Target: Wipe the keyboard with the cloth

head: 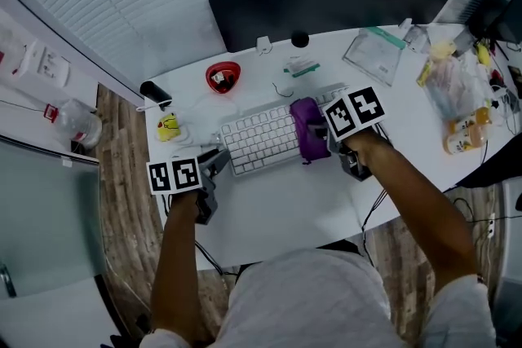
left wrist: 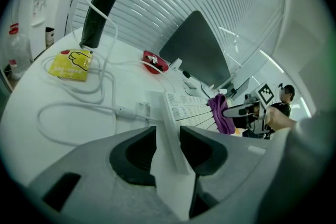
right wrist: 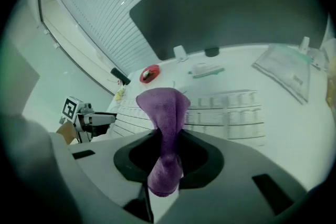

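Observation:
A white keyboard [head: 261,138] lies across the middle of the white desk [head: 285,208]. A purple cloth [head: 308,129] rests on its right part, with my right gripper [head: 324,136] shut on it. In the right gripper view the cloth [right wrist: 163,107] is pinched between the jaws of that gripper [right wrist: 168,147] and stands up over the keys [right wrist: 231,113]. My left gripper [head: 222,161] is at the keyboard's left end. In the left gripper view its jaws [left wrist: 168,136] clamp the keyboard's thin edge [left wrist: 173,139], and the cloth [left wrist: 220,113] shows farther along.
A red bowl [head: 223,76], a yellow packet [head: 169,126], a black cylinder [head: 155,93] and a white cable [left wrist: 79,107] lie left and behind the keyboard. A plastic bag [head: 373,53] and bottles [head: 461,134] crowd the right. A dark panel [head: 326,4] is at the back.

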`<control>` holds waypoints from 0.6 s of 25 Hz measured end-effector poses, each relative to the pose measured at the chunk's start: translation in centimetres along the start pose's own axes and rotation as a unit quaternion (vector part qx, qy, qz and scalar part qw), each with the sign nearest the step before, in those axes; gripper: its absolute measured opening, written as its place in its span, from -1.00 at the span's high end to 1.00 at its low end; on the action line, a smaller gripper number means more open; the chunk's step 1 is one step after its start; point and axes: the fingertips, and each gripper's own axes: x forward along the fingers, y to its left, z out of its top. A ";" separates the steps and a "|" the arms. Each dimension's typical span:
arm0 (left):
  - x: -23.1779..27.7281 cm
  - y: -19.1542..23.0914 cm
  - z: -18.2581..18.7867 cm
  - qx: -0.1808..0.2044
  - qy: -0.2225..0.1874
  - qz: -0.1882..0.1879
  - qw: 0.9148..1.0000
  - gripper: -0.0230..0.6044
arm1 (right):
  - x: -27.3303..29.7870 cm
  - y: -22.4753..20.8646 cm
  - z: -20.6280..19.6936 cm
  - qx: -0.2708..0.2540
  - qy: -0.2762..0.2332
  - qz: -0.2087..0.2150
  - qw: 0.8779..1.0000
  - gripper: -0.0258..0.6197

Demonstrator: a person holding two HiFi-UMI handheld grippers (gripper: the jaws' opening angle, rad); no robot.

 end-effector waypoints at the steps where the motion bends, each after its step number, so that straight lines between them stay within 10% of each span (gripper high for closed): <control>1: 0.0 0.0 0.0 0.000 0.000 0.001 1.000 0.44 | -1.0 -1.6 -0.1 0.008 -0.004 -0.011 1.000 0.66; 10: 0.0 0.0 0.0 0.001 0.001 0.014 1.000 0.45 | -7.9 -12.5 -2.0 0.061 -0.030 -0.101 0.993 0.66; 15: 0.0 0.0 0.0 0.001 -0.003 0.016 1.000 0.45 | -8.5 -9.0 -1.9 0.041 -0.046 -0.069 0.996 0.66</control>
